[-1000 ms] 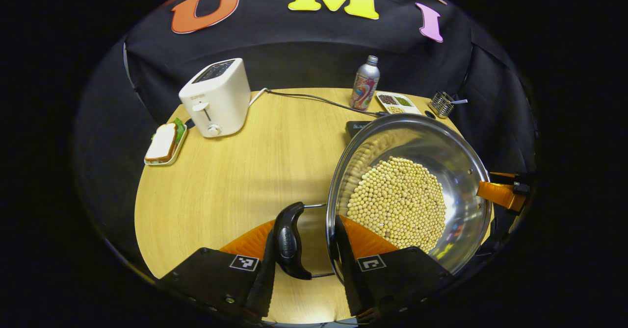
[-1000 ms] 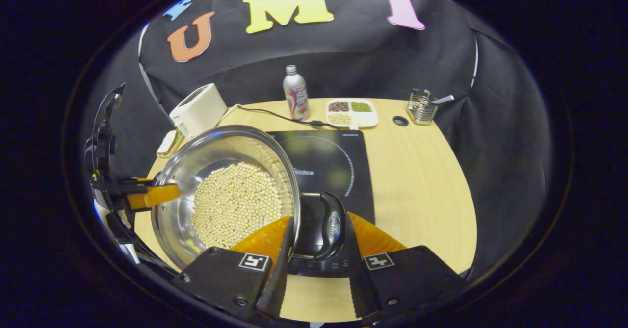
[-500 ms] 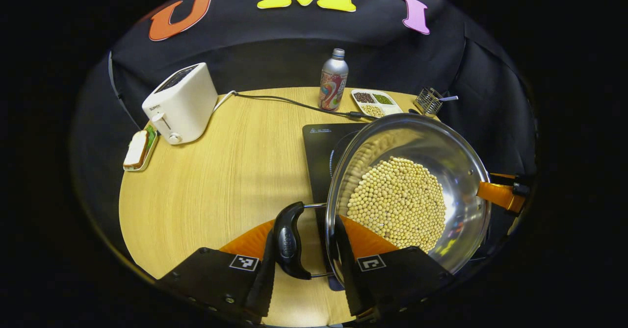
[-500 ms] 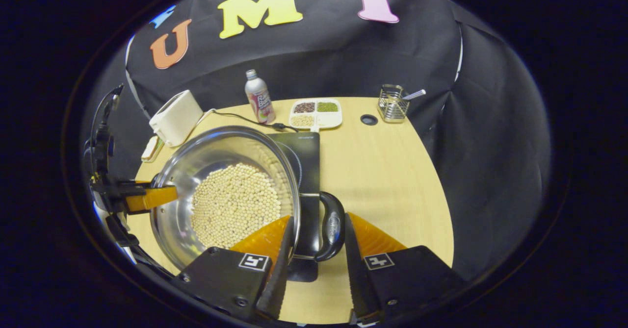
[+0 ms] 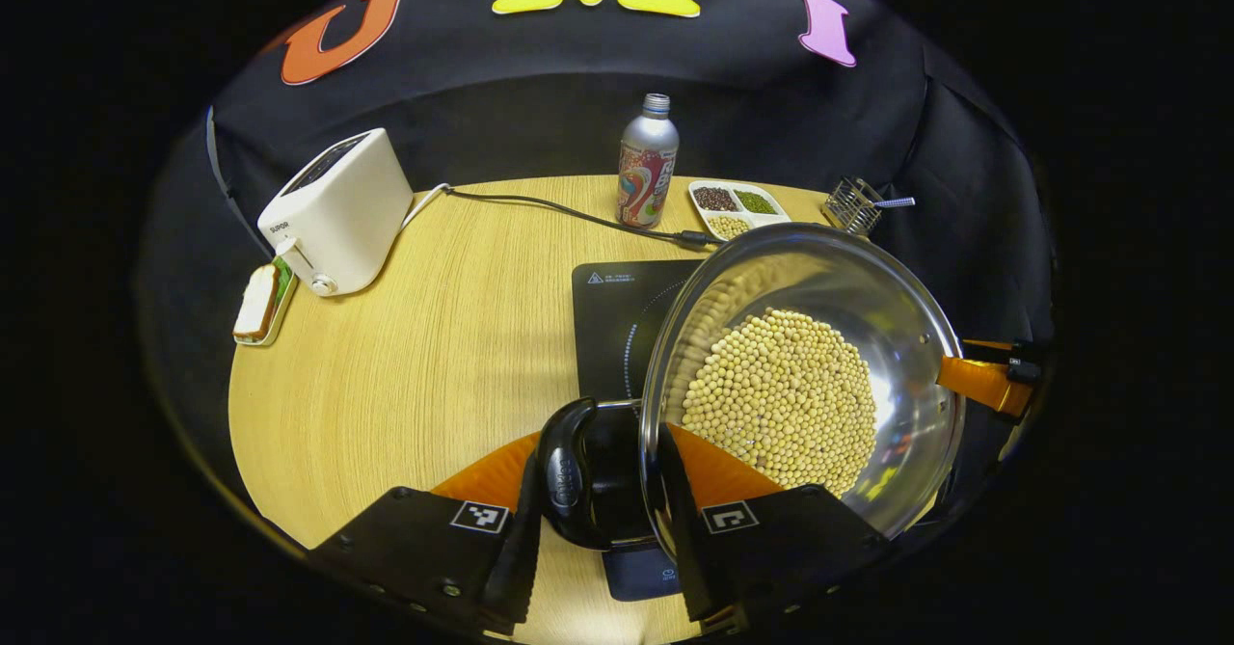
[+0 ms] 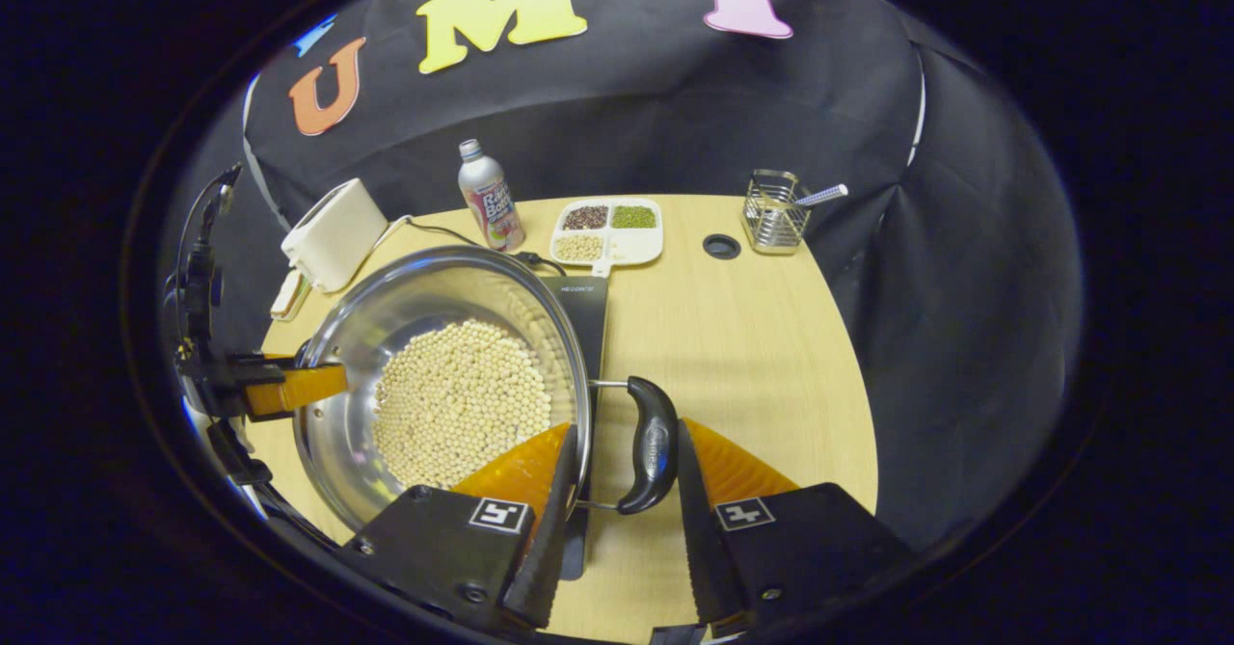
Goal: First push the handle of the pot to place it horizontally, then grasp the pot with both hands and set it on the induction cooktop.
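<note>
Above the induction cooktop [image 5: 607,308], the pot [image 5: 800,375] of beans is held level. Its 9 o'clock handle [image 5: 564,476] is clamped by the left gripper [image 5: 593,529], its 3 o'clock handle [image 6: 651,443] by the right gripper [image 6: 617,529].

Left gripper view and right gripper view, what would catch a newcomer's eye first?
The steel pot heaped with pale beans, carried low over the black cooktop with one claw at each side handle. Behind it on the round wooden table stand a white toaster on the left and a bottle at the back.
</note>
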A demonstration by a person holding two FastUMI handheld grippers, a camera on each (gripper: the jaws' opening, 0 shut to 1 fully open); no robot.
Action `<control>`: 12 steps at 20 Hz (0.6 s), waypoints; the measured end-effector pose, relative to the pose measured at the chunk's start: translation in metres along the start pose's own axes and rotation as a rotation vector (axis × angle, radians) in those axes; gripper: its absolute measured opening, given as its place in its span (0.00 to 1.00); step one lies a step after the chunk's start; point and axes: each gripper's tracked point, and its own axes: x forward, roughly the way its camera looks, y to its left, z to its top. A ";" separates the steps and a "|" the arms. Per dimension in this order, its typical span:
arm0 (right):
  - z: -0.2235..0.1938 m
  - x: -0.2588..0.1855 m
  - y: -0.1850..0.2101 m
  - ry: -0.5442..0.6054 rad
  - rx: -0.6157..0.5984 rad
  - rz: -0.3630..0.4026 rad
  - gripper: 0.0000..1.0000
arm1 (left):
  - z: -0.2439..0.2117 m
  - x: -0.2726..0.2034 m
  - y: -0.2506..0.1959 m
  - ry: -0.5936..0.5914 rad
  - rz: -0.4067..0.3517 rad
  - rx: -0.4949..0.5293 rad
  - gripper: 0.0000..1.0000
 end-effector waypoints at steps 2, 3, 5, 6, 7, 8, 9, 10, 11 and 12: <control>0.003 0.001 0.000 0.013 -0.011 0.006 0.54 | 0.001 0.006 0.005 0.013 0.007 -0.011 0.58; 0.004 0.005 0.001 0.019 -0.014 0.007 0.54 | 0.003 0.009 0.007 0.017 0.012 -0.014 0.58; 0.004 0.011 0.002 0.029 -0.022 0.011 0.54 | 0.005 0.014 0.011 0.026 0.021 -0.019 0.58; 0.005 0.013 0.003 0.030 -0.027 0.012 0.54 | 0.005 0.017 0.012 0.030 0.023 -0.025 0.58; 0.006 0.014 0.002 0.030 -0.031 0.012 0.54 | 0.006 0.018 0.012 0.032 0.024 -0.030 0.58; 0.009 0.013 0.002 0.032 -0.035 0.011 0.54 | 0.006 0.019 0.014 0.036 0.025 -0.033 0.58; 0.009 0.018 0.002 0.034 -0.039 0.012 0.54 | 0.009 0.022 0.015 0.032 0.026 -0.032 0.58; 0.009 0.018 0.002 0.038 -0.036 0.012 0.54 | 0.011 0.022 0.015 0.032 0.027 -0.028 0.58; 0.006 0.020 0.001 0.050 -0.031 0.011 0.54 | 0.014 0.022 0.016 0.033 0.027 -0.022 0.58; 0.006 0.020 0.001 0.052 -0.010 0.013 0.54 | 0.016 0.024 0.015 0.030 0.026 -0.007 0.58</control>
